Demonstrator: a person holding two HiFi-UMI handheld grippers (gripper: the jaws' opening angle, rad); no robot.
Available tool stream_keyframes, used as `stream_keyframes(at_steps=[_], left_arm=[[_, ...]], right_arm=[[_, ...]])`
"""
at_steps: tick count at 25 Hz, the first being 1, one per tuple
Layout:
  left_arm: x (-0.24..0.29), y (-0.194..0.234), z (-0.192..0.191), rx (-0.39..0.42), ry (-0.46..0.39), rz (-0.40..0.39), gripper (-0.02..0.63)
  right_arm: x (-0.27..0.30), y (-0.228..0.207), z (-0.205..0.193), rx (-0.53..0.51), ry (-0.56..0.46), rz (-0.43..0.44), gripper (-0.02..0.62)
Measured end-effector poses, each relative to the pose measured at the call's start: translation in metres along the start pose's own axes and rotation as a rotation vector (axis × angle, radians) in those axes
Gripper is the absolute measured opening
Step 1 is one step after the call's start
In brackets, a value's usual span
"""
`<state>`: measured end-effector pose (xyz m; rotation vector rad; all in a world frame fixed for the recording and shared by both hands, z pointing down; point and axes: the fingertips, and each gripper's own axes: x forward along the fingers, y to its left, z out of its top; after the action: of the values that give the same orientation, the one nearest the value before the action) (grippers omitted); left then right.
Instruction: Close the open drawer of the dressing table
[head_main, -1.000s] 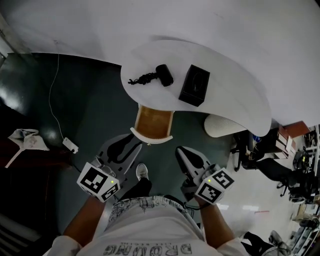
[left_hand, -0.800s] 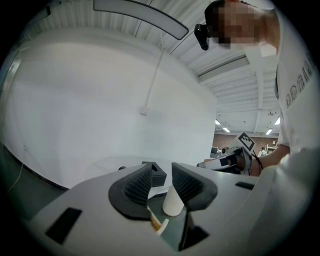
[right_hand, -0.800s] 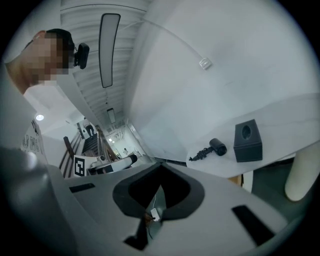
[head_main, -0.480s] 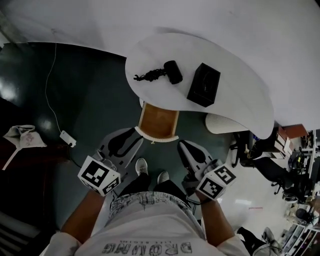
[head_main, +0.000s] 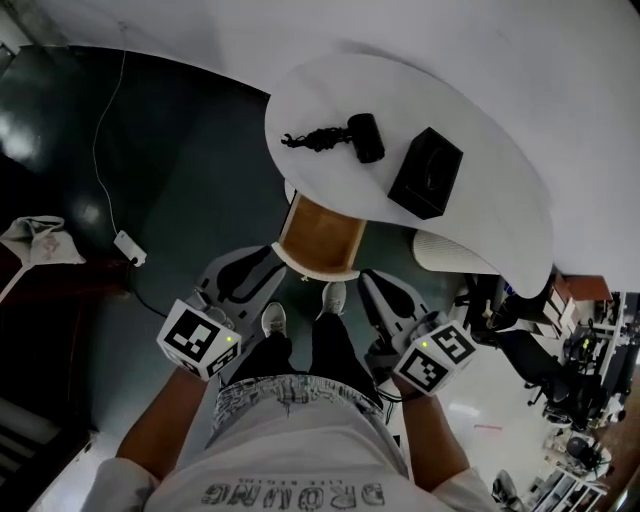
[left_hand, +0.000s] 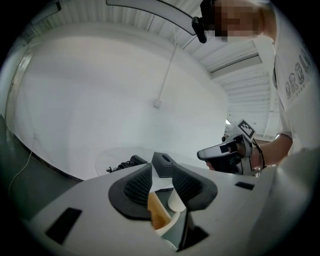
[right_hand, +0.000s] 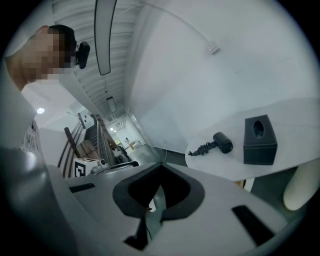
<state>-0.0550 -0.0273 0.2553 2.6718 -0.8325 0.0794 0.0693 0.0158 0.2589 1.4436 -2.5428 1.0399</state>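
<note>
Drawer (head_main: 318, 238) stands pulled out, its wooden floor bare, its far end under the white tabletop (head_main: 500, 190) and its curved white front toward us. Left gripper (head_main: 262, 268) hangs near the drawer's left front corner. Its jaws are spread with nothing between them, and in the left gripper view the drawer (left_hand: 159, 216) shows through the gap, lower down and apparently untouched. Right gripper (head_main: 372, 285) sits just off the drawer's right front corner, jaw tips meeting, empty. We judge this the approach to the push. To do it well, we would lay a jaw flat on the middle of the drawer front, push straight along its runners with even pressure so it does not skew, and stop when flush.
</note>
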Motion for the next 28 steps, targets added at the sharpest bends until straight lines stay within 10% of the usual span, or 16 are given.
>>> stream_keyframes(at_steps=[20,28], left_arm=[[0.02,0.023,-0.127,-0.153,0.037,0.43,0.137],[0.028,0.03,-0.202,-0.211,0.099,0.477,0.137]], right_arm=[[0.068,-0.074,-0.026,-0.079,0.345,0.3,0.008],[0.092,-0.094,-0.06,-0.078,0.441,0.338,0.007]])
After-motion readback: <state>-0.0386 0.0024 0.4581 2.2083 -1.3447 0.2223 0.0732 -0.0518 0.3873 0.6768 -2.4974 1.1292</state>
